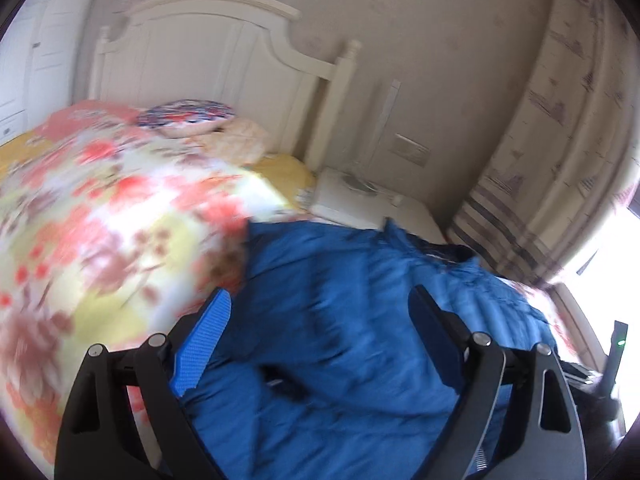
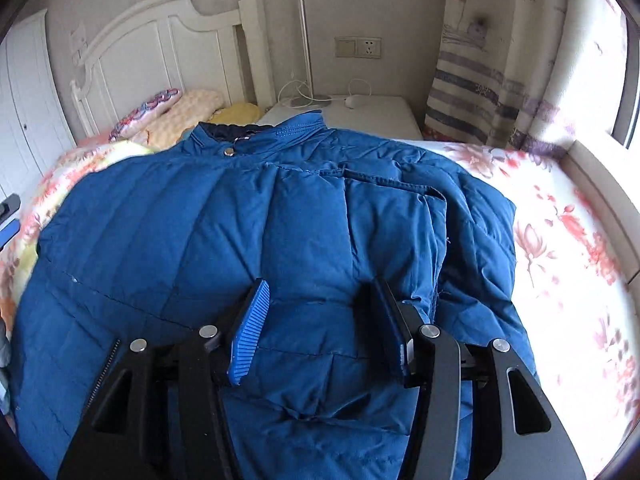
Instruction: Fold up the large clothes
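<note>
A large blue padded jacket [image 2: 256, 216] lies spread on the bed, collar toward the headboard, its right sleeve folded in over the body. My right gripper [image 2: 320, 292] is open above the jacket's lower middle, with nothing between its fingers. In the blurred left wrist view the jacket [image 1: 352, 320] lies below my left gripper [image 1: 320, 300], which is open and empty over the jacket's left part.
The bed has a floral quilt [image 1: 100, 220] and pillows [image 2: 176, 112] by the white headboard [image 2: 160, 52]. A white nightstand [image 2: 372, 112] with a lamp stands past the bed. Striped curtains [image 2: 472, 80] and a window ledge are at the right.
</note>
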`<state>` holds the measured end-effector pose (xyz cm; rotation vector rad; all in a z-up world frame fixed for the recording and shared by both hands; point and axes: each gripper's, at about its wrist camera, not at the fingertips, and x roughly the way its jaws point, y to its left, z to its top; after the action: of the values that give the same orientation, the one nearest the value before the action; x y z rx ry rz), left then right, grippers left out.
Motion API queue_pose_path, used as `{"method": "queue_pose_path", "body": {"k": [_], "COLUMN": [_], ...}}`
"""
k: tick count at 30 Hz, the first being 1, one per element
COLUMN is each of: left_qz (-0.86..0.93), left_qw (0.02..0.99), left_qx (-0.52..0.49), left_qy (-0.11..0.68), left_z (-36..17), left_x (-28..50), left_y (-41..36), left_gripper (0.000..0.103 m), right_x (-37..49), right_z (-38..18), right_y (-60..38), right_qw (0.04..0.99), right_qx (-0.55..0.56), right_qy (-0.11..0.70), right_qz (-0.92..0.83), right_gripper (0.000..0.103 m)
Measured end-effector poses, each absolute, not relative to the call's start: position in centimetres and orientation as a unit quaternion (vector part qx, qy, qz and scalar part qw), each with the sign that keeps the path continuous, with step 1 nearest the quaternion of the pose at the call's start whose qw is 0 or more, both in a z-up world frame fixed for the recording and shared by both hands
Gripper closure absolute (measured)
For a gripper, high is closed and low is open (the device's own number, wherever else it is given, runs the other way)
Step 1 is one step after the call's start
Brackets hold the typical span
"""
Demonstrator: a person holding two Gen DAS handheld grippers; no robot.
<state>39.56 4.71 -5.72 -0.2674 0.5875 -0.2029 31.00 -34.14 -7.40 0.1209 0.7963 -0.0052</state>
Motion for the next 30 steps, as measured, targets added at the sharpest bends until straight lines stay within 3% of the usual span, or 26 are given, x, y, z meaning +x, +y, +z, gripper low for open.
{"method": "queue_pose_path", "body": {"k": [5, 8, 11, 17, 22, 25, 27, 30], "left_qz": [-0.105, -0.085, -0.066, -0.11, -0.075, -0.055, -0.097, -0.134], "left_qw": [0.941, 0.895, 0.905, 0.919, 0.883, 0.886, 0.899, 0.906], "left_qx": [-0.077, -0.067, 0.013, -0.032, 0.053, 0.043, -0.003, 0.025], "left_qy": [0.313, 0.433, 0.419, 0.378, 0.46, 0.458, 0.427, 0.401], "left_z": [-5.6, -11.2, -11.9, -6.9, -11.6, -10.9, -8.7, -7.6], "left_x": [44.2, 49.3, 48.9, 49.5, 54.0, 53.9, 52.5, 50.9], "left_y": [1.0, -0.4, -2.9, -5.4, -11.3, -12.0, -12.5, -15.9], "left_gripper": [0.008, 0.008, 0.002, 0.005, 0.002, 0.009, 0.009, 0.007], "right_x": [30.6, 30.6, 30.7, 30.7, 30.7, 30.6, 30.6, 30.6], "right_z": [-7.4, -7.4, -7.5, -7.5, -7.5, -7.5, -7.5, -7.5], "right_y": [-33.9, -34.1, -34.3, -34.4, -34.6, -34.6, -34.7, -34.7], "right_qw": [0.921, 0.92, 0.92, 0.92, 0.92, 0.919, 0.919, 0.919], "right_qx": [0.066, 0.073, 0.076, 0.076, 0.082, 0.084, 0.087, 0.089], "right_qy": [0.385, 0.385, 0.385, 0.385, 0.383, 0.384, 0.385, 0.384], "right_qz": [-0.003, 0.002, 0.002, 0.003, 0.008, 0.008, 0.01, 0.01], "right_gripper": [0.053, 0.053, 0.053, 0.053, 0.053, 0.053, 0.053, 0.053]}}
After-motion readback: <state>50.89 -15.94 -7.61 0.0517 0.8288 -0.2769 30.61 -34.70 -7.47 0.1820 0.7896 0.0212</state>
